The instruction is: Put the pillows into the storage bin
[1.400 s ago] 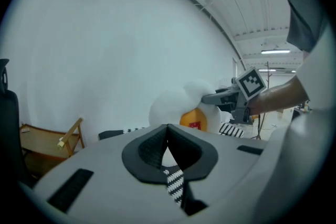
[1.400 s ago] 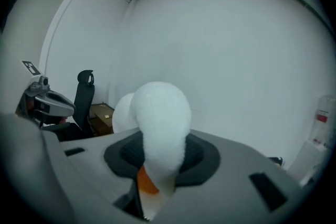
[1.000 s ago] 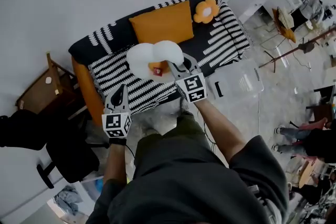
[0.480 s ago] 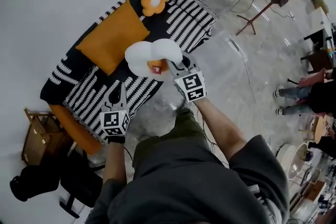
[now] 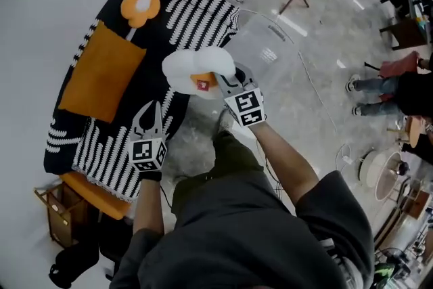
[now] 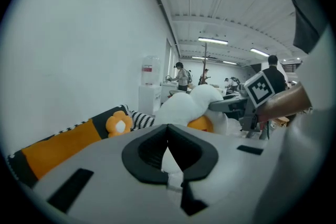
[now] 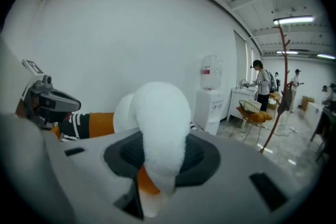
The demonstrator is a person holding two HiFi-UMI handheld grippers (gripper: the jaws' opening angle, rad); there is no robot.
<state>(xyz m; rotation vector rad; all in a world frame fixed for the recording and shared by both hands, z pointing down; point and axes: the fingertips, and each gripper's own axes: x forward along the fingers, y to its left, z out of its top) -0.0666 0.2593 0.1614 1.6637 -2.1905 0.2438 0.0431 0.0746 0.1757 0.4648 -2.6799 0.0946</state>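
Seen from above, nearest is the person's dark-clothed torso, with both arms reaching forward. The left gripper (image 5: 155, 113) is low at the left over the striped sofa (image 5: 203, 3). Its jaws meet at the tips with nothing between them.

A little further out, the right gripper (image 5: 226, 81) is clamped on one edge of a white fried-egg pillow (image 5: 189, 64) (plush, with an orange yolk). The pillow hangs in the air, its bulk bulging past the jaws, between the sofa and a clear storage bin (image 5: 284, 54) on the grey floor just beyond.

On the sofa lie an orange cushion (image 5: 101, 71) and, further off, a flower pillow (image 5: 142, 2). People stand well apart at the far right.

Risk, as a judgement: the grip takes only a thin fold of soft stuffing, so a quick swing could pull it free. The bin's see-through rim is hard to judge, so the pillow may catch on it or land on the floor.
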